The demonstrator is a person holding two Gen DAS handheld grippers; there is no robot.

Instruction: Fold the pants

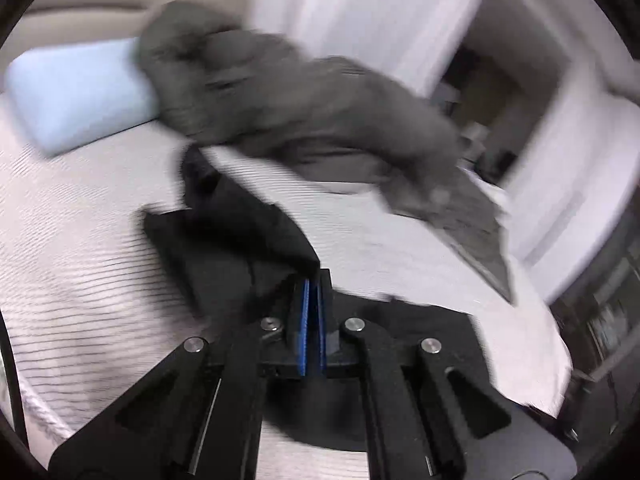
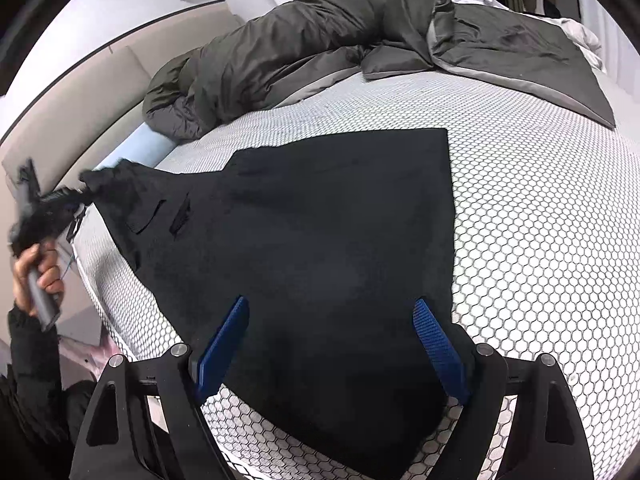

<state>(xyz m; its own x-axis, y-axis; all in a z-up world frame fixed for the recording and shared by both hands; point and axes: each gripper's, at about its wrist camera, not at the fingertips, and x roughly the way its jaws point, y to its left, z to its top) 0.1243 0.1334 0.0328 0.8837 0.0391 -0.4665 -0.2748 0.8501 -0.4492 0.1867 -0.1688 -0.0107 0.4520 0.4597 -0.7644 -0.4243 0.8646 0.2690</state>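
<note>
While the black pants [image 2: 320, 248] lie spread flat across the bed [image 2: 540, 240], covering most of the honeycomb-patterned mattress top in the right wrist view, one corner at the far left is lifted off the surface. That corner is pinched by the left gripper [image 2: 78, 200], w/ a person's hand [image 2: 38, 276] gripping its handle at the left edge; a dark sleeve shows below the hand.

Left wrist view is motion-blurred. Left gripper [image 1: 313, 280] fingers are closed together, blue pads [image 1: 305, 320] nearly touching, w/ black fabric [image 1: 240, 240] bunched right at the tips and trailing away over the bed. Grip = pressed on the pants' corner.

Right gripper [image 2: 328, 308] hovers over the near part of the pants, fingers wide apart, blue pads [image 2: 222, 340] splayed to either side w/ fabric seen between them; nothing clamped. Can't tell if the tips touch the cloth.

Behind the pants, a rumpled grey-green duvet [image 2: 300, 40] is heaped along the far side of the bed, its flatter part at the far right. A light blue pillow [image 1: 76, 92] sits beside it, partly under the duvet's end, against a beige headboard [image 2: 80, 104].
</note>
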